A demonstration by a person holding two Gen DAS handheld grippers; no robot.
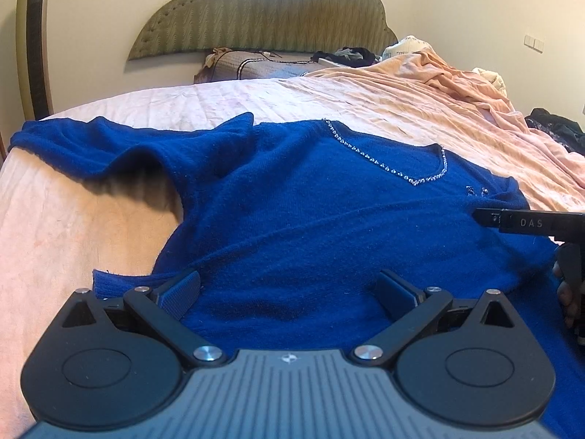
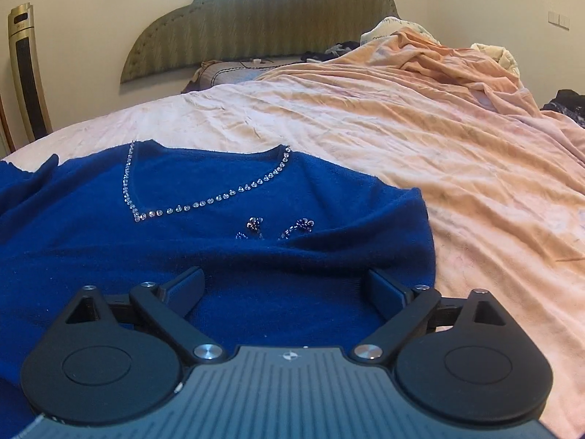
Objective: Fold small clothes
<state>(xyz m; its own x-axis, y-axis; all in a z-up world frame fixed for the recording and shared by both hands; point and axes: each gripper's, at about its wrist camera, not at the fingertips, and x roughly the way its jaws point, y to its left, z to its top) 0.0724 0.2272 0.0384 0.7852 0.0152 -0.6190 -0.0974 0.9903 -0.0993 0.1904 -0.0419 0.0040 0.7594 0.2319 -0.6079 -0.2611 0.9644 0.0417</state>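
A royal-blue knit sweater (image 1: 310, 212) with a rhinestone V-neck lies front-up on the pink bed sheet (image 1: 73, 226); one sleeve stretches out to the left and is partly lifted. My left gripper (image 1: 289, 292) hovers open over the sweater's lower body, nothing between its fingers. The right gripper's side (image 1: 526, 221) shows at the right edge of the left wrist view, held by a hand (image 1: 566, 292). In the right wrist view the sweater (image 2: 182, 241) fills the left half, and my right gripper (image 2: 287, 292) stands open above its right side near the beaded motif (image 2: 278, 226).
A rumpled peach blanket (image 2: 457, 128) covers the right and far part of the bed. Pillows and dark clothes (image 1: 347, 55) lie by the padded headboard (image 1: 263, 7). A tower fan (image 1: 33, 36) stands at the left wall. Dark fabric (image 1: 559, 131) lies at the far right.
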